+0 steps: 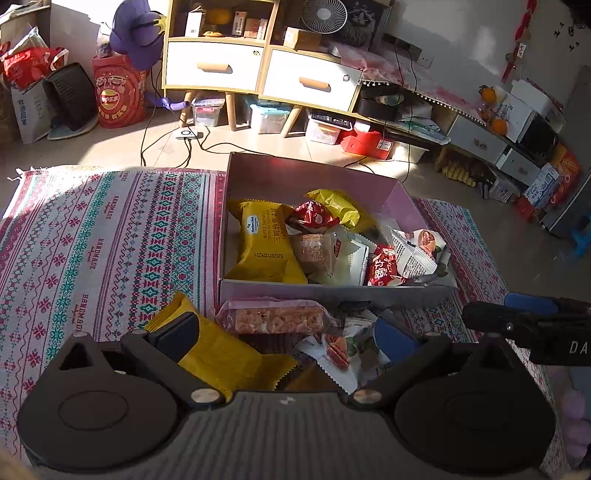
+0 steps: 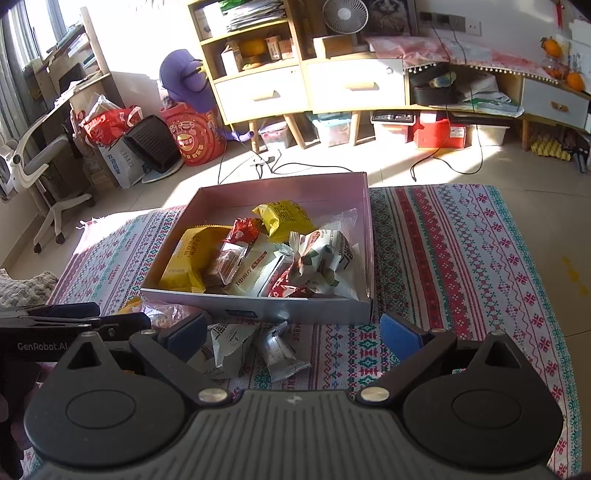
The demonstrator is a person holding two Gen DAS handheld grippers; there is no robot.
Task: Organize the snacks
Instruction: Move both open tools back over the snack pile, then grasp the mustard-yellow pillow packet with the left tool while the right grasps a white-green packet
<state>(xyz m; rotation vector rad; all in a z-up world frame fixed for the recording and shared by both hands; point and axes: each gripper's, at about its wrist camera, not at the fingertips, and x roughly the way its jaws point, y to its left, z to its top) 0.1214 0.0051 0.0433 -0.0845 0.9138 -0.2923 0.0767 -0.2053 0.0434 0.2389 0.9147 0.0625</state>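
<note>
Here, both the left gripper (image 1: 286,334) and right gripper (image 2: 293,332) stand wide apart, gripping nothing, low in frame before the snack-filled box (image 1: 332,290).

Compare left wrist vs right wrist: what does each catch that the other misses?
Left wrist only: yellow packet and clear-wrapped rice bar outside the box, between the open left tool. Right wrist only: office chair and bare cloth right of the box, beyond the open right tool. Both: pink box of snacks, nut packet, cabinet.

A white fan (image 2: 345,15) tops the shelf unit (image 2: 258,59); patterned cloth (image 2: 480,258) below.
</note>
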